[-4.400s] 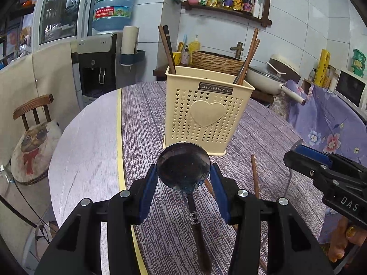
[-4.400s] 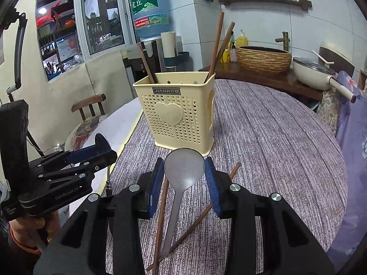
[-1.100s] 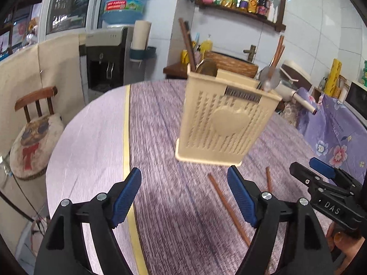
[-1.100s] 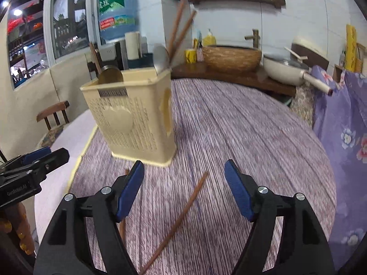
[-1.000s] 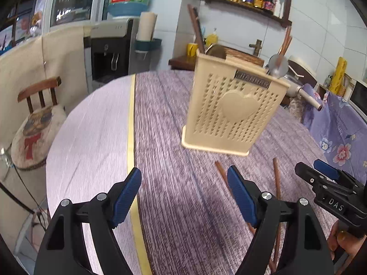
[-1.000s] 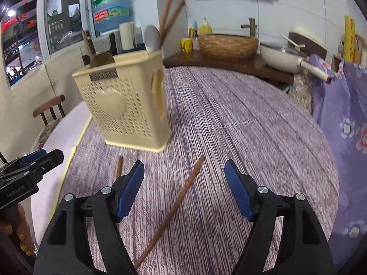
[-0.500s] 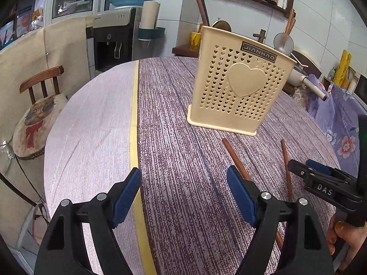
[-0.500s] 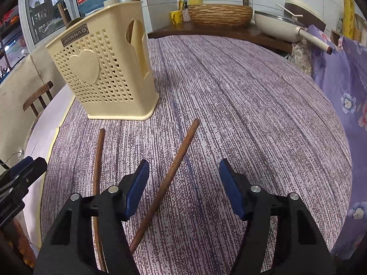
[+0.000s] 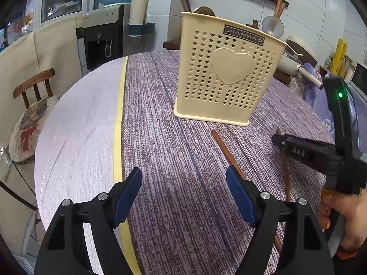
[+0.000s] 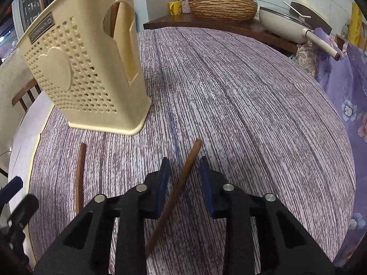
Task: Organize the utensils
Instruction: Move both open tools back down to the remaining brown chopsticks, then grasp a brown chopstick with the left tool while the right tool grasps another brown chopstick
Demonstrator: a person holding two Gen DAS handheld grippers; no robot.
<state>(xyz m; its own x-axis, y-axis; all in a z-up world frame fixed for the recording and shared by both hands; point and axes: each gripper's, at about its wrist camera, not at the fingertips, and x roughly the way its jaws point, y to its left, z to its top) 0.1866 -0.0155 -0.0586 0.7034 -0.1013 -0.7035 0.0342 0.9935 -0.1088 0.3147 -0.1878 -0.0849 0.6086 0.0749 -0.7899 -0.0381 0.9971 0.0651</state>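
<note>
- Kitchen corner: round table (image 9: 160, 160) with a purple streaked cloth, a yellow strip running across it, pale cloth beyond; water dispenser (image 9: 103, 39) and wooden chair (image 9: 34, 87) behind.
- Cream perforated holder (image 9: 227, 73) stands upright mid-table, heart on its front; a spoon (image 9: 271, 26) and wooden handles stick out of the top.
- Two brown chopsticks lie flat on the cloth in front of the holder, apart from each other.
- Right gripper (image 10: 184, 178): jaws have just been closing, now narrow, straddling one chopstick (image 10: 181, 183) near its far end. A gap shows on each side of the stick; pads not pressing it.
- Left gripper (image 9: 183, 192): jaws wide apart, nothing between them, low over the cloth; the second chopstick (image 9: 223, 146) lies just beyond its right finger.
</note>
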